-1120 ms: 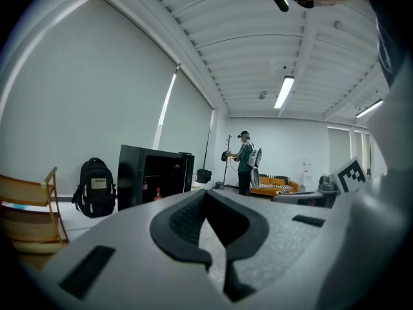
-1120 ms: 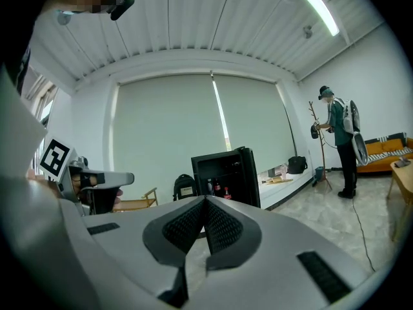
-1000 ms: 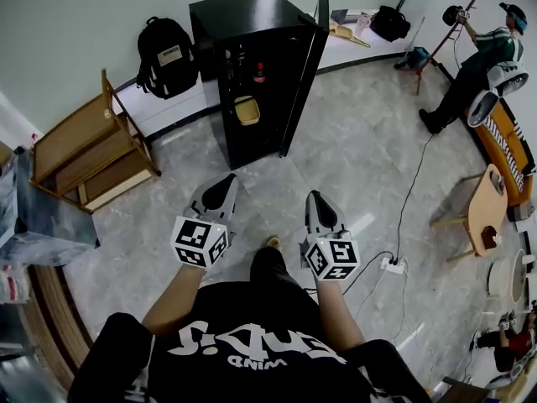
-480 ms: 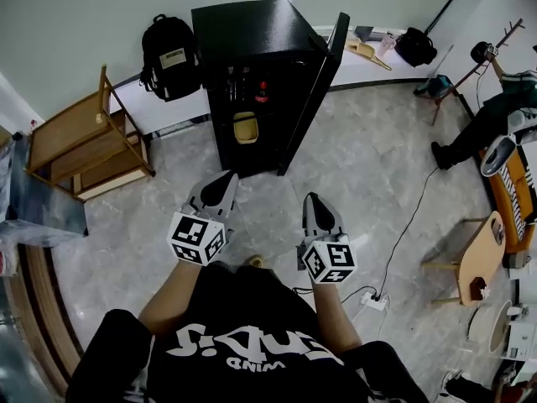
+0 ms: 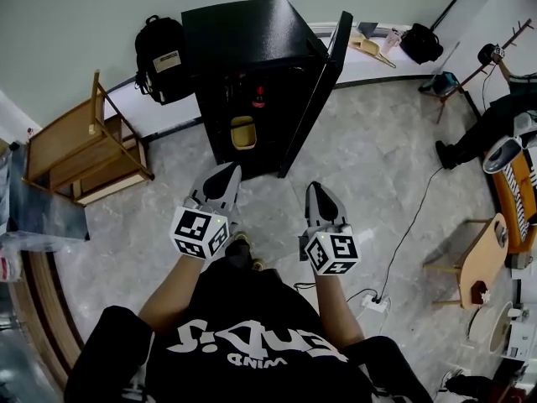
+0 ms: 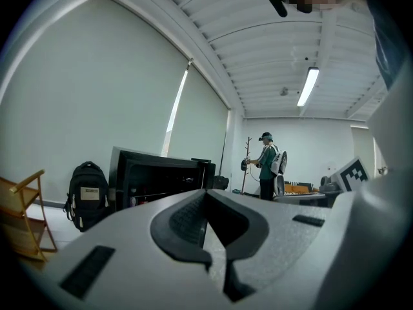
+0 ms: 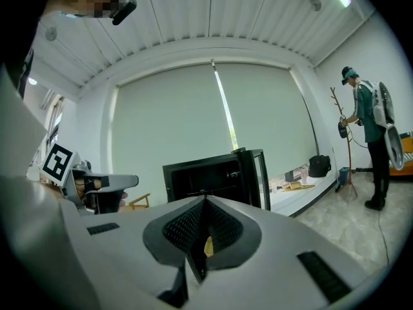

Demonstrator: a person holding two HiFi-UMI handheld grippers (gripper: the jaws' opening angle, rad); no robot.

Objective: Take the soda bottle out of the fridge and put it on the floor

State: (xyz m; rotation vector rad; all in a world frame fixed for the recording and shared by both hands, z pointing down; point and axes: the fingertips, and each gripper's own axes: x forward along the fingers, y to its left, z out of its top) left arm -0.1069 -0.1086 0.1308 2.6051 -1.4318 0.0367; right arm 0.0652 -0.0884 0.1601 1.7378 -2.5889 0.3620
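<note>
Fridge (image 5: 243, 40) door (image 5: 317, 91) open — floor (image 5: 361, 166) free before it; wooden rack (image 5: 80, 154) left.

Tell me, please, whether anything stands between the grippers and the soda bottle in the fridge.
Nothing visible does. The fridge door stands open, and only bare floor lies between the left gripper, the right gripper and the fridge. The soda bottle stands on an inner shelf facing them.

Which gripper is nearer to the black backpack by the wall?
Left. The left gripper sits below-right of the backpack; the right gripper is farther right, past the open fridge door.
</note>
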